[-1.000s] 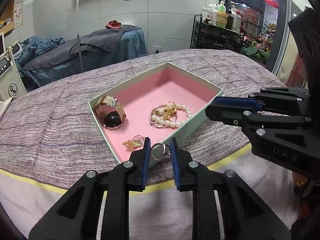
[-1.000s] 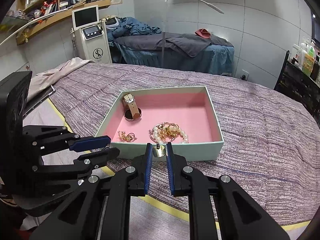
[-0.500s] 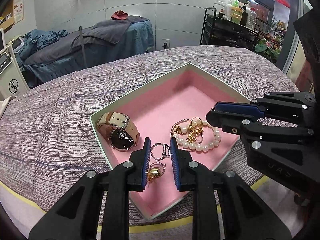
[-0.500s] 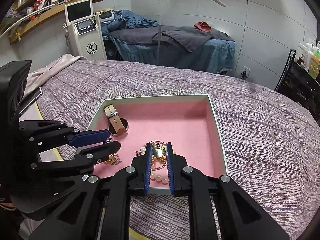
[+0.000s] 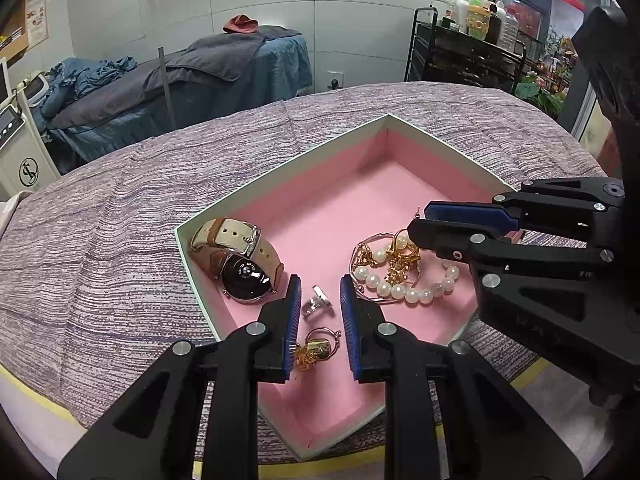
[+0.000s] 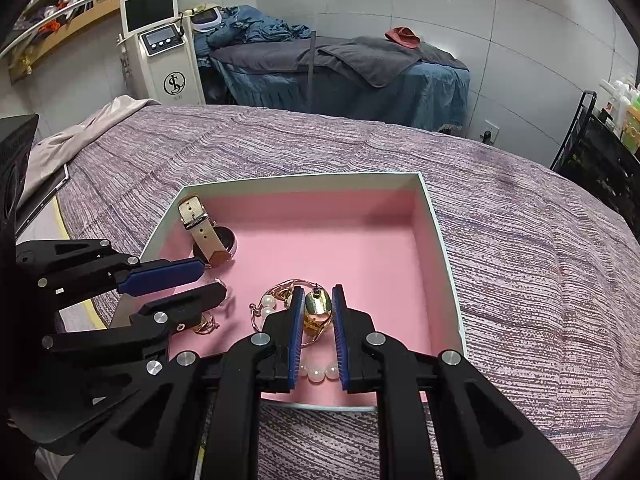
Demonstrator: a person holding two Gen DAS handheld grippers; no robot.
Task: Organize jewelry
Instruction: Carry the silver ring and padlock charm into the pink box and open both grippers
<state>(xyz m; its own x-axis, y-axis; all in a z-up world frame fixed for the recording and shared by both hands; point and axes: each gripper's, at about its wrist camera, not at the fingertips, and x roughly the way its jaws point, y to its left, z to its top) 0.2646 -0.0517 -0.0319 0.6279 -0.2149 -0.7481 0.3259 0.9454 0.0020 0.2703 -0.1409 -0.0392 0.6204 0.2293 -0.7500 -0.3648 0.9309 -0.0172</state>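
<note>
A pale green box with a pink lining (image 5: 280,168) (image 6: 436,240) sits on the purple cloth. In it lie a beige-strapped watch (image 5: 236,256) (image 6: 200,228), a pearl bracelet tangled with gold pieces (image 5: 400,280) (image 6: 266,306) and a gold earring (image 5: 316,350). My left gripper (image 5: 320,300) hovers over the box, jaws parted, with a silver ring (image 5: 316,302) lying loose on the lining between them. My right gripper (image 6: 317,308) is shut on a gold oval earring (image 6: 318,304) just above the pearls.
The box stands near the cloth's front edge with yellow trim (image 5: 528,372). A massage bed (image 6: 340,72) and a white machine (image 6: 160,48) stand behind. A black shelf cart with bottles (image 5: 472,48) is at the right.
Both grippers moved forward over the box and lowered. The left gripper opened and the silver ring dropped onto the pink lining. The right gripper still holds the gold earring.
</note>
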